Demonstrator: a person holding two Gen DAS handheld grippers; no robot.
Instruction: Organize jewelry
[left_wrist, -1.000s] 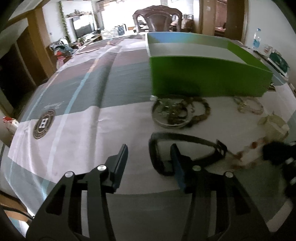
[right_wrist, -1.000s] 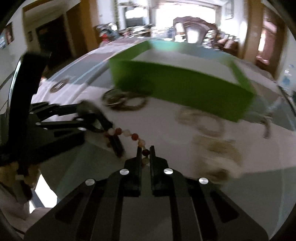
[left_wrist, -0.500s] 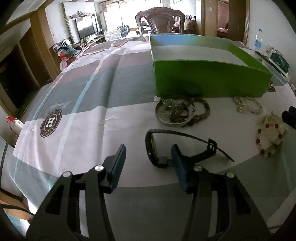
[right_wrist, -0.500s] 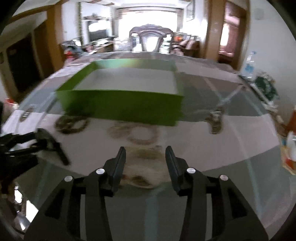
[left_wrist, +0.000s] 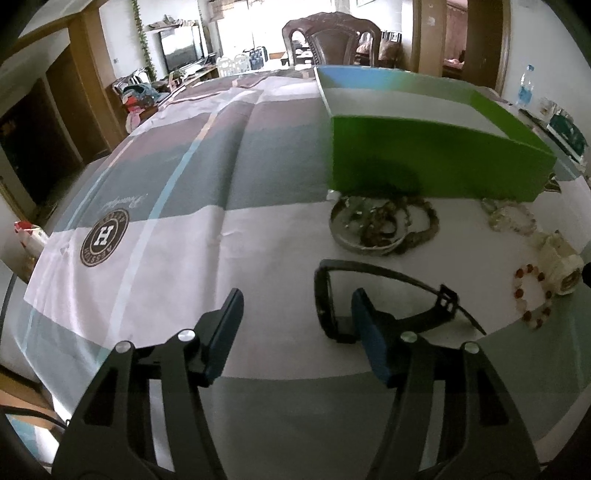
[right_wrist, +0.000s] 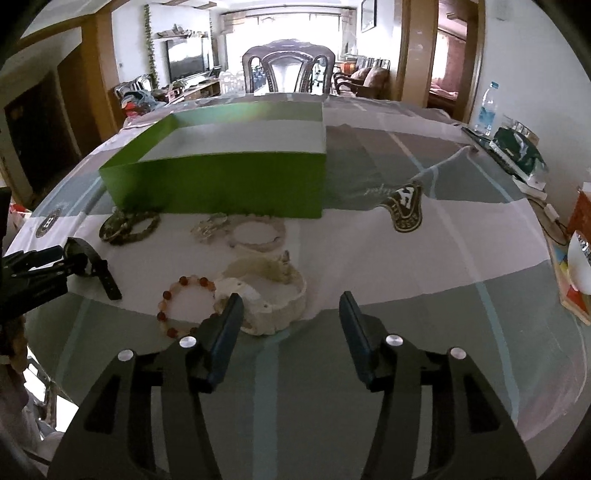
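Note:
A green box (left_wrist: 424, 158) (right_wrist: 221, 181) stands open on the tablecloth. In front of it lie dark bead bracelets with a metal bangle (left_wrist: 380, 229) (right_wrist: 129, 227), clear crystal bracelets (left_wrist: 509, 218) (right_wrist: 255, 232), a white watch (left_wrist: 557, 258) (right_wrist: 273, 295) and a red bead bracelet (left_wrist: 532, 295) (right_wrist: 184, 306). My left gripper (left_wrist: 295, 325) (right_wrist: 70, 258) is opening; a black watch strap (left_wrist: 369, 295) (right_wrist: 99, 269) lies at its right finger, not gripped. My right gripper (right_wrist: 290, 325) is opening too, nothing pressed between its pads, just in front of the white watch.
A carved wooden chair (right_wrist: 288, 70) stands behind the table's far end. A water bottle (right_wrist: 487, 110), a dark packet (right_wrist: 517, 147) and a white bowl (right_wrist: 580, 266) sit along the right edge. The tablecloth (left_wrist: 184, 221) carries a round logo.
My right gripper was shut on the red bead bracelet; it has opened and swung right, and the bracelet now lies beside the white watch. My left gripper's jaws widened slightly.

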